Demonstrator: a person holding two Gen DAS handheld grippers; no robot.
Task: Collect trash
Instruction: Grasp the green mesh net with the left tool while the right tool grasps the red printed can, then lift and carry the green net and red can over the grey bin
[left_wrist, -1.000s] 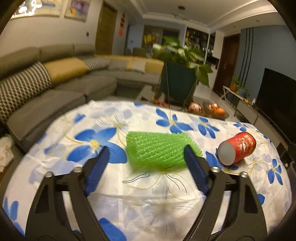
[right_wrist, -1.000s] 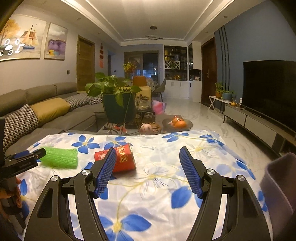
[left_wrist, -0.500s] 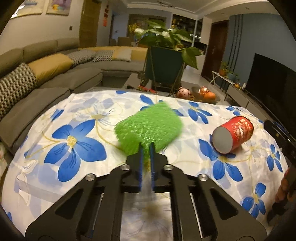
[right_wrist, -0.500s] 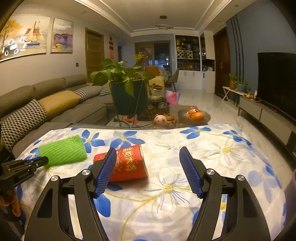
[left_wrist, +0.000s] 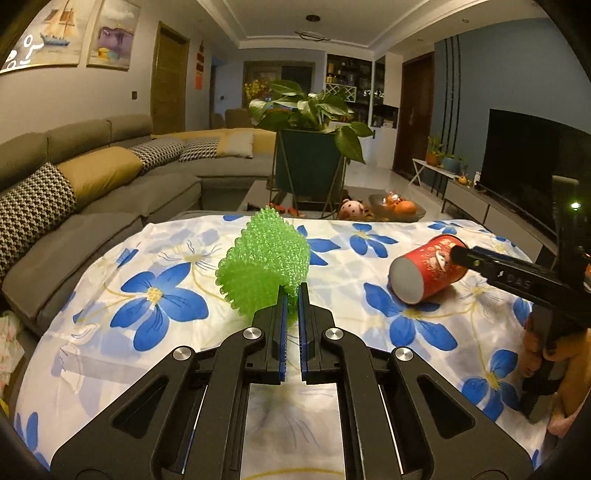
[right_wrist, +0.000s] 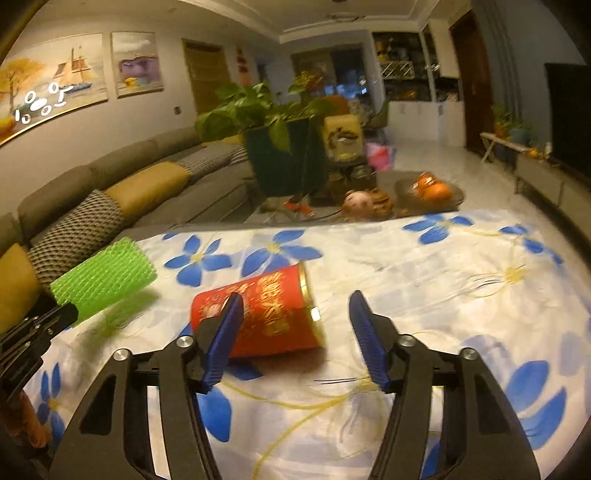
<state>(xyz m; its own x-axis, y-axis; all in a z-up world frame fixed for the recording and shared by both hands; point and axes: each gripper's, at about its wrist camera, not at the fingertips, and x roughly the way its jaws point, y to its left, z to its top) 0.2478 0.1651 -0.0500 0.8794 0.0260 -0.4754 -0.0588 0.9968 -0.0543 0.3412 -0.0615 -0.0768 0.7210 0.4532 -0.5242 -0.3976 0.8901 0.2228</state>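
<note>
Right wrist view shows the open right claw (right_wrist: 295, 334) straddling one side of the red printed paper cup (right_wrist: 264, 314) lying on the flowered desk (right_wrist: 424, 266): centre before squeezing gently, while the left claw (left_wrist: 291, 295) pinches the green foam-net sleeve (left_wrist: 264, 262).

A foam net (left_wrist: 264, 260) sits pinched between the left gripper's (left_wrist: 291, 295) jaws above the tablecloth (left_wrist: 177, 258); a paper cup (right_wrist: 266, 314) lies on its side between the right gripper's (right_wrist: 295, 314) spread jaws.

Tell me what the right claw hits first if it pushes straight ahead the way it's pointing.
Probably the red paper cup lying on its side on the flowered tablecloth. The open right claw is nearly around it already, its left finger overlapping the cup, though depth is unclear.
</note>
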